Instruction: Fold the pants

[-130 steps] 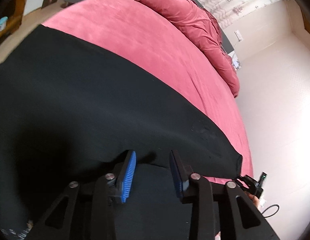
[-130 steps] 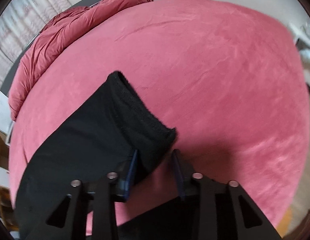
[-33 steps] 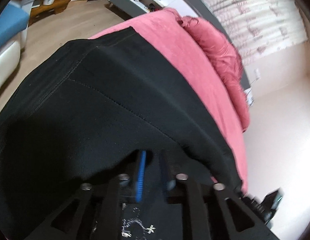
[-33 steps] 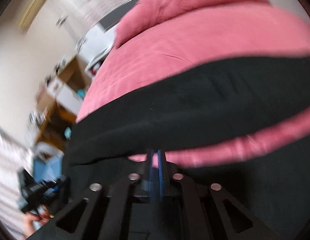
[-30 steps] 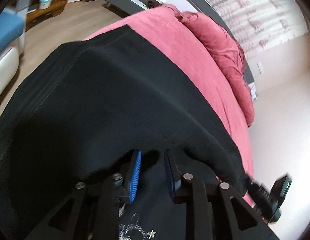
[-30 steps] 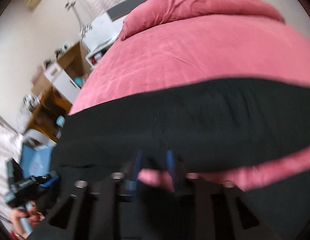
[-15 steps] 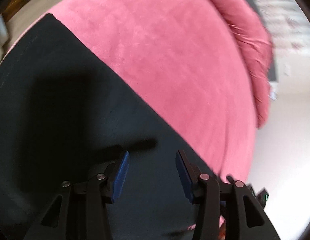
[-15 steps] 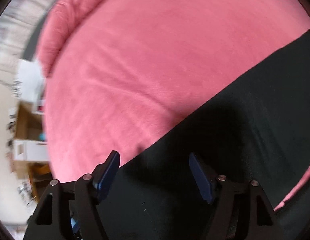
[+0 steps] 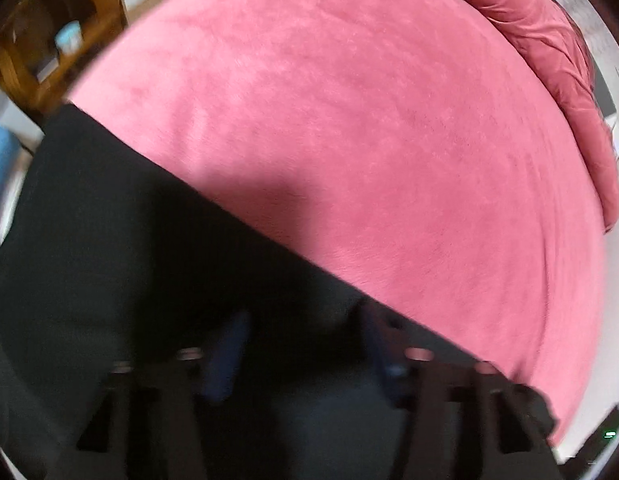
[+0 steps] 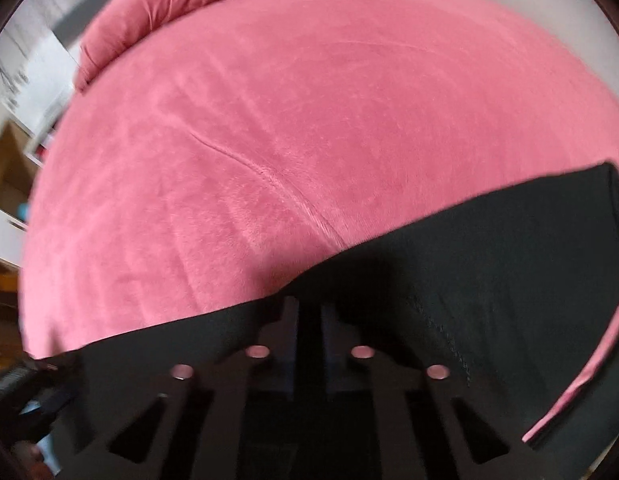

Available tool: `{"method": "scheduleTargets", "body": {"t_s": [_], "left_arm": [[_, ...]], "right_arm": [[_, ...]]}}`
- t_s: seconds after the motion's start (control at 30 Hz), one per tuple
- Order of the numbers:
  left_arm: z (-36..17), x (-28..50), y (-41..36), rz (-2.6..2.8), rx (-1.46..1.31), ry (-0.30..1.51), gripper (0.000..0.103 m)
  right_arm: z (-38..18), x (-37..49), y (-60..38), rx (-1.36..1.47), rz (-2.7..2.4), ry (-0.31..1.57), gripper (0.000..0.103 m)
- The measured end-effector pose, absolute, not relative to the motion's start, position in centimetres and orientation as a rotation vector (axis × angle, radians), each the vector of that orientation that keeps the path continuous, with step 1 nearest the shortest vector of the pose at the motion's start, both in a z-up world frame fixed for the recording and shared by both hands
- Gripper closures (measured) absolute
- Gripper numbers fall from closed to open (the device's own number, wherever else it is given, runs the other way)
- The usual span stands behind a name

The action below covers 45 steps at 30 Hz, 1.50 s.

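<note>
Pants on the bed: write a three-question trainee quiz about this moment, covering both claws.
1. True or false: the left claw is open, with the black pants in front of it.
2. Which colour is the bedspread under the pants? A) green B) pink C) white
3. Fill in: the right claw is closed at the ____ of the pants, where black cloth meets the bedspread.

Key: 1 true; 2 B; 3 edge.
</note>
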<state>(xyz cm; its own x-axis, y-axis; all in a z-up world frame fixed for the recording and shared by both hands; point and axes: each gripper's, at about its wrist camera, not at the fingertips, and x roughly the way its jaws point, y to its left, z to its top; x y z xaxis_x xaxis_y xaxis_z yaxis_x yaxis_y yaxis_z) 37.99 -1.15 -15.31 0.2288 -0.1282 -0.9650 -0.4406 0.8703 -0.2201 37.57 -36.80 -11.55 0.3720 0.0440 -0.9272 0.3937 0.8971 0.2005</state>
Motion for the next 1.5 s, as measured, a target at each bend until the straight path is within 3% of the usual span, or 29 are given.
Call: {"method": "scheduleTargets", "body": {"t_s": [0.03, 0.07, 0.2, 0.5, 0.63, 0.73, 0.8, 0.87, 0.93, 1.13, 1.23, 1.33, 1.47, 1.5], "left_arm": [[-15.0, 37.5, -0.8, 0.217, -0.508, 1.312, 0.081], [-14.8, 37.1, -0.3, 0.2, -0.516, 1.297, 0.093], [-14.7, 34.0, 2.5, 0.079, -0.645, 1.26, 0.103], [-15.9, 23.9, 6.2, -0.154, -0.895, 1.132, 0.103], [-15.0, 19.5, 6.2, -0.214, -0.938, 1.005, 0.093], [-14.2, 18.0, 5.6, -0.214, -0.952, 0.96, 0.067], [-14.0, 18.0, 5.4, -0.202, -0.967, 0.951, 0.057], [-13.5, 18.0, 4.7, -0.163, -0.963, 0.96, 0.035], [-12.9, 18.5, 3.6, -0.111, -0.917, 0.987, 0.03], [-12.3, 23.4, 1.1, 0.07, -0.645, 1.108, 0.029], [-13.1, 24.9, 1.4, 0.094, -0.62, 1.146, 0.036], [-13.7, 24.5, 3.0, 0.116, -0.653, 1.129, 0.081], [-14.9, 21.2, 4.5, 0.002, -0.772, 1.08, 0.093], [-14.8, 20.3, 5.0, -0.026, -0.792, 1.055, 0.093]], "right_arm": [[-11.4, 37.1, -37.2, 0.452, -0.215, 1.169, 0.097], [-11.3, 36.6, -37.6, 0.476, -0.201, 1.16, 0.097], [-10.0, 33.6, -38.7, 0.552, -0.14, 1.089, 0.097], [-7.8, 23.5, -37.9, 0.635, -0.02, 0.931, 0.097], [-8.9, 16.9, -38.0, 0.673, -0.025, 0.894, 0.097], [-10.7, 13.7, -37.7, 0.698, -0.041, 0.894, 0.097], [-12.1, 12.9, -37.2, 0.7, -0.046, 0.903, 0.098], [-13.4, 11.7, -37.3, 0.699, -0.051, 0.913, 0.098], [-14.2, 11.5, -37.1, 0.697, -0.053, 0.91, 0.098], [-15.8, 11.5, -36.4, 0.7, -0.039, 0.896, 0.098], [-16.5, 11.7, -36.5, 0.711, -0.036, 0.905, 0.103], [-17.4, 12.2, -37.4, 0.79, 0.006, 0.896, 0.103], [-17.7, 11.7, -39.0, 0.909, 0.087, 0.821, 0.094], [-17.6, 11.6, -39.3, 0.916, 0.091, 0.804, 0.08]]}}
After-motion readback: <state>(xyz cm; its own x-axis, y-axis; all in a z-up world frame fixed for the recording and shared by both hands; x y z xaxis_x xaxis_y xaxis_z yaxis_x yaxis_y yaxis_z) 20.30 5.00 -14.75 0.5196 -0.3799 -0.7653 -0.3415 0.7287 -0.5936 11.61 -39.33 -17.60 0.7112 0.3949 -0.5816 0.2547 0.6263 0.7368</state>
